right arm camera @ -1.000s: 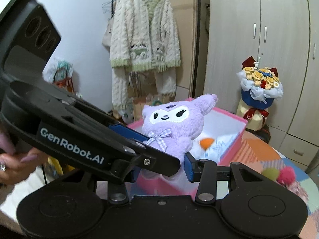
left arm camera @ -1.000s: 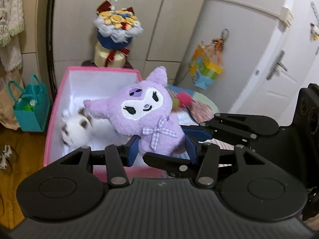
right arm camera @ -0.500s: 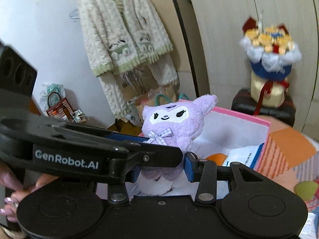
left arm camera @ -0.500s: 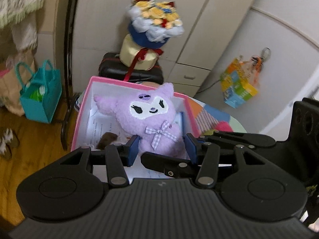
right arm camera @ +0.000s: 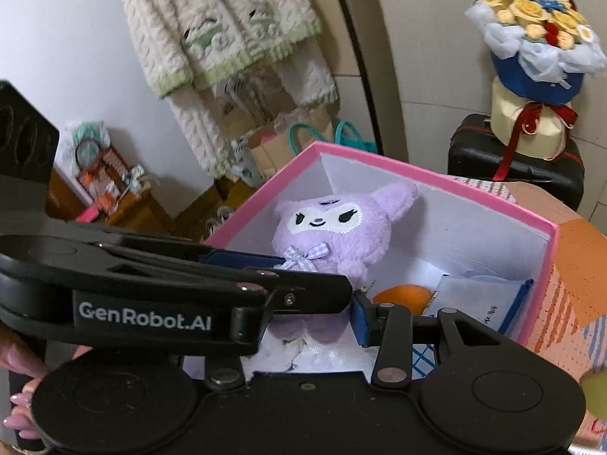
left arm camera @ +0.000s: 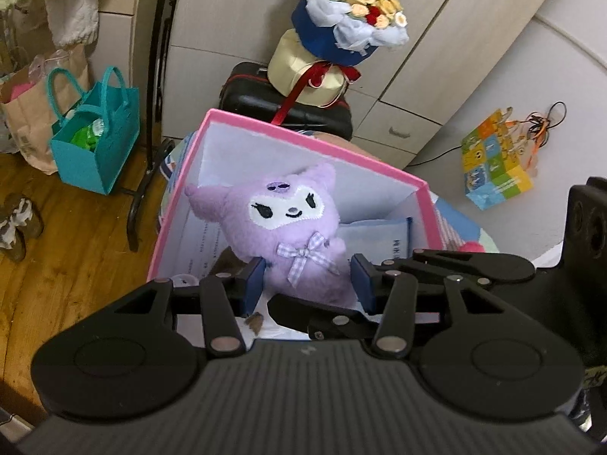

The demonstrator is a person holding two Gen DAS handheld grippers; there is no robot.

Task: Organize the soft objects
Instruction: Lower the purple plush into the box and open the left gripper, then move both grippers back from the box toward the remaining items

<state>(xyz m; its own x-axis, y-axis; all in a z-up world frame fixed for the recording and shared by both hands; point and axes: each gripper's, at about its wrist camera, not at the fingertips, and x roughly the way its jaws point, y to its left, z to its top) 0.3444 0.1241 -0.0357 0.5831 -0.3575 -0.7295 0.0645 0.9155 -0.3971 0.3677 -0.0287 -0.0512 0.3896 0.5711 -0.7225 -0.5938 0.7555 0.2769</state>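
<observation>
A purple plush toy (left arm camera: 288, 227) with a white face and a checked bow sits upright inside the pink box (left arm camera: 303, 140). It also shows in the right wrist view (right arm camera: 337, 227), inside the same pink box (right arm camera: 417, 170). Both grippers reach into the box around the toy's lower body. My left gripper (left arm camera: 308, 284) has a blue pad on each side of it. My right gripper (right arm camera: 318, 311) is partly hidden by the left gripper crossing in front. Whether either pair of pads presses the plush is unclear.
The box also holds papers (left arm camera: 379, 235), an orange ball (right arm camera: 402, 297) and a white plush low down. A flower bouquet (left arm camera: 341, 38) stands on a black case behind the box. A teal bag (left arm camera: 95, 140) stands on the wooden floor at left. A patterned cloth (right arm camera: 569, 284) covers the table.
Both grippers have carried the purple plush forward and down, from above the box's front edge to inside the box. The white plush is now mostly hidden beneath it.
</observation>
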